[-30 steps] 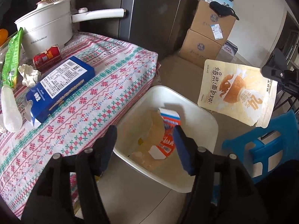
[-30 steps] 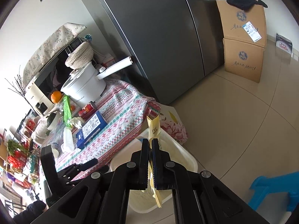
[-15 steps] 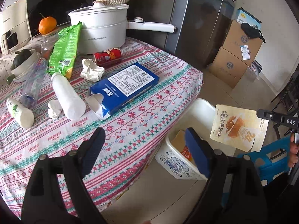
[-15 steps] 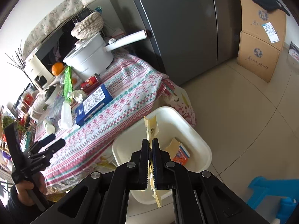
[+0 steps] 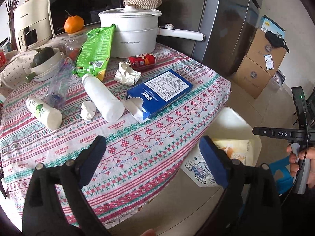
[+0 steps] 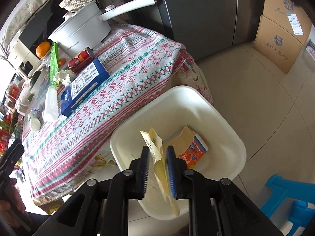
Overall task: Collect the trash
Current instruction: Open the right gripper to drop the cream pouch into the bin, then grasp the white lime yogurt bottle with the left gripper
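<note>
Over the white bin (image 6: 232, 137), your right hand-held gripper (image 6: 157, 169) has just been opening, jaws now apart to drop the yellow pouch (image 6: 155, 147), while your left hand-held gripper (image 5: 153, 157) hangs wide and empty above the littered counter (image 5: 137, 137).

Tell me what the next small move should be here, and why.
Probably lift the right gripper clear: its jaws have just been opening, and the yellow pouch hangs loose between them over the white bin. Meanwhile the open left gripper faces the blue carton.
</note>
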The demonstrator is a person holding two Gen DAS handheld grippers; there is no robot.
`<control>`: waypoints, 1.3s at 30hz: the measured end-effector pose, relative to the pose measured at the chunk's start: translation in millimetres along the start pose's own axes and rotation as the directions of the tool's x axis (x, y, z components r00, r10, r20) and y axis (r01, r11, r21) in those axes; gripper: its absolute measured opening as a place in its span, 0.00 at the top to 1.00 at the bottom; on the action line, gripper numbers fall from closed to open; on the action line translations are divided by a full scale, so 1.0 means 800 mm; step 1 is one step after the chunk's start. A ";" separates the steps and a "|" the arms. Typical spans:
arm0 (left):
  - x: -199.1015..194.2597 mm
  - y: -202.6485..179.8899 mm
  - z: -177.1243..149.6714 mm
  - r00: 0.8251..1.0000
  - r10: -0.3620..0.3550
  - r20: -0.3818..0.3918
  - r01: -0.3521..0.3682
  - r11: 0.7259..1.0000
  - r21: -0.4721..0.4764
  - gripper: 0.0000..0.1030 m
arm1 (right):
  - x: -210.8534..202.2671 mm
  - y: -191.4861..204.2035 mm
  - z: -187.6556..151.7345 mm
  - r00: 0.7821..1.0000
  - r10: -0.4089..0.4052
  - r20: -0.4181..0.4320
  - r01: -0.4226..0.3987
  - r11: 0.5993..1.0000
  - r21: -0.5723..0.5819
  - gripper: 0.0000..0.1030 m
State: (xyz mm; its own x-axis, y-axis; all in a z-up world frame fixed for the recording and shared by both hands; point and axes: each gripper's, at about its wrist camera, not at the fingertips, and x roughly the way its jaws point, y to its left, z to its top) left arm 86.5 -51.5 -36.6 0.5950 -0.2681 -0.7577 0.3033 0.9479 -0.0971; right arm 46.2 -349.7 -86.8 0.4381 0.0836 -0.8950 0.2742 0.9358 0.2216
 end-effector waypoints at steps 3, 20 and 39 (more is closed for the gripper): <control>-0.005 0.012 0.000 1.000 0.013 -0.002 -0.013 1.000 -0.016 0.07 | -0.010 0.009 0.004 0.999 0.014 0.037 -0.015 1.000 0.009 0.38; -0.019 0.137 0.034 0.980 0.191 -0.050 -0.197 0.955 -0.223 0.06 | -0.061 0.129 0.028 0.971 0.077 0.226 -0.037 0.984 -0.175 0.25; 0.123 0.300 0.047 0.926 0.241 -0.290 -0.369 0.736 -0.568 0.26 | 0.002 0.193 0.050 0.987 0.079 0.140 -0.042 0.968 -0.249 0.23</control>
State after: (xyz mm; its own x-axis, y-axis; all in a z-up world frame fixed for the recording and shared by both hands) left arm 245.8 143.1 -110.4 0.4079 0.0298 -0.9125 -0.4192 0.8940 -0.1582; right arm 123.2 -218.7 -38.6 0.5740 0.1080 -0.8117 0.0342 0.9872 0.1556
